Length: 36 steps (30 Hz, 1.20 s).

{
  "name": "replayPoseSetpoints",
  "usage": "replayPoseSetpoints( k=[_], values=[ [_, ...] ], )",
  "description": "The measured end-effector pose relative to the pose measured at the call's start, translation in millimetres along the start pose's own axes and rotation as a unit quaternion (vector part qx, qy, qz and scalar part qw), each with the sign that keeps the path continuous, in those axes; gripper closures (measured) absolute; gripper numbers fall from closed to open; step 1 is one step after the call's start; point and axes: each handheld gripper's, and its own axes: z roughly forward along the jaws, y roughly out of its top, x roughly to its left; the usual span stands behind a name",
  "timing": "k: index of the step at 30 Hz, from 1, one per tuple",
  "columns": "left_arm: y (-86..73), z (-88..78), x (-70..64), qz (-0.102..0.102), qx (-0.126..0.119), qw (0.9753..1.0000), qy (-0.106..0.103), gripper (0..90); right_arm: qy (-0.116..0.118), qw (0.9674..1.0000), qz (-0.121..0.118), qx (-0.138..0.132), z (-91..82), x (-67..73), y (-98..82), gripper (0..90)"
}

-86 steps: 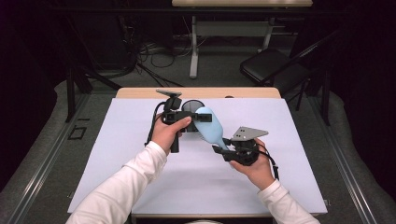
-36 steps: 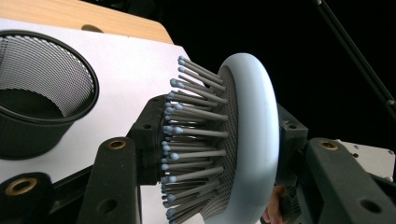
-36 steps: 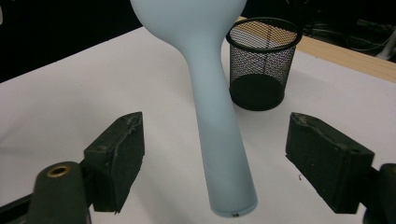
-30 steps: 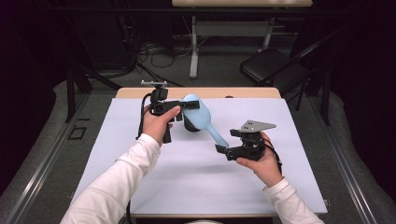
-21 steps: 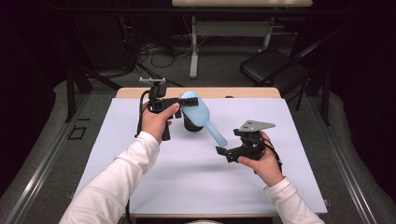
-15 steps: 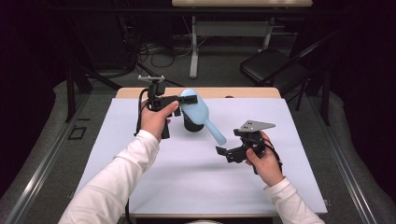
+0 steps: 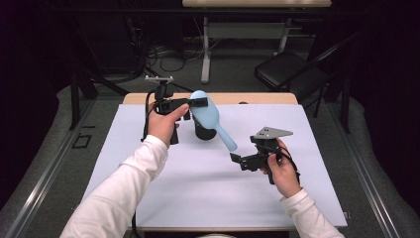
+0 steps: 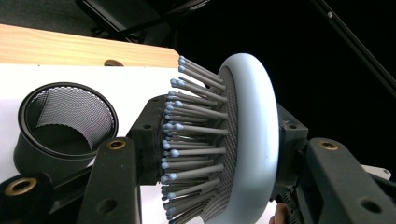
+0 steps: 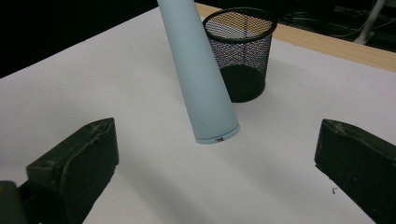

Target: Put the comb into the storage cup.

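The left gripper (image 7: 194, 103) is clamped on the head of the brush (image 7: 207, 115), held above the mesh cup (image 7: 204, 133). The handle slants down toward the right gripper (image 7: 237, 159), whose jaws have just spread wide, holding nothing.

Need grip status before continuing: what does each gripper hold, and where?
Left gripper clamps the blue hairbrush by its head. Right gripper is open, holding nothing.

Pale blue hairbrush (image 7: 208, 115), black mesh cup (image 9: 241, 51)
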Motion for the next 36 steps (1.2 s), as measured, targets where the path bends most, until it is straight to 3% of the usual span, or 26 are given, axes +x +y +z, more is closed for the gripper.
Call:
replayPoseSetpoints(
  k=[20,36],
  values=[
    [13.7,-6.1,-7.1,0.024,-0.013,0.9993,0.026,49.4,0.0,1.0,-0.003,0.007,0.6,-0.9,-1.1,0.0],
    [29.3,-7.7,-11.8,0.052,-0.035,0.9962,0.06,49.5,0.003,0.9999,-0.001,0.013,1.1,-2.3,-2.2,0.0]
  ],
)
